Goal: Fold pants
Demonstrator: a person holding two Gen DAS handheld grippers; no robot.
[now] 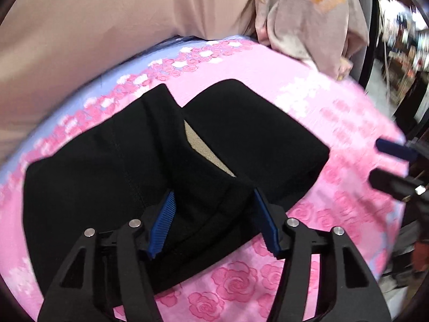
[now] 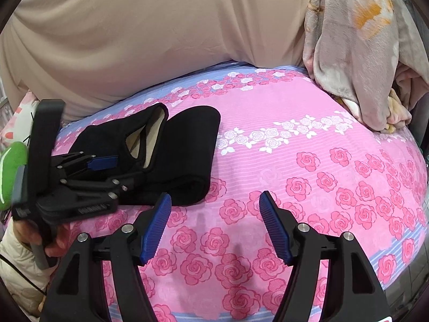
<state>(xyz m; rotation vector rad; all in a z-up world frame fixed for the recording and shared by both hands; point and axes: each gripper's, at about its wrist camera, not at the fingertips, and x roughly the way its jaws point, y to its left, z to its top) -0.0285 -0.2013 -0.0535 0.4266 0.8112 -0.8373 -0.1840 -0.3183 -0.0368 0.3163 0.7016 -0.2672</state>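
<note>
Black pants lie folded in a thick bundle on a pink rose-print bedsheet, with beige lining showing at an opening. My left gripper hovers low over the near part of the bundle. Its blue pads stand apart on either side of a raised fold, and I see no squeeze on it. In the right wrist view the pants lie at the left with the left gripper on them. My right gripper stands open over bare sheet, to the right of the pants, and shows too at the right edge of the left wrist view, right gripper.
A beige cushioned backing rises behind the bed. A crumpled floral blanket is heaped at the back right. A hand holds the left gripper's handle, beside a green object. The bed falls away at the right edge.
</note>
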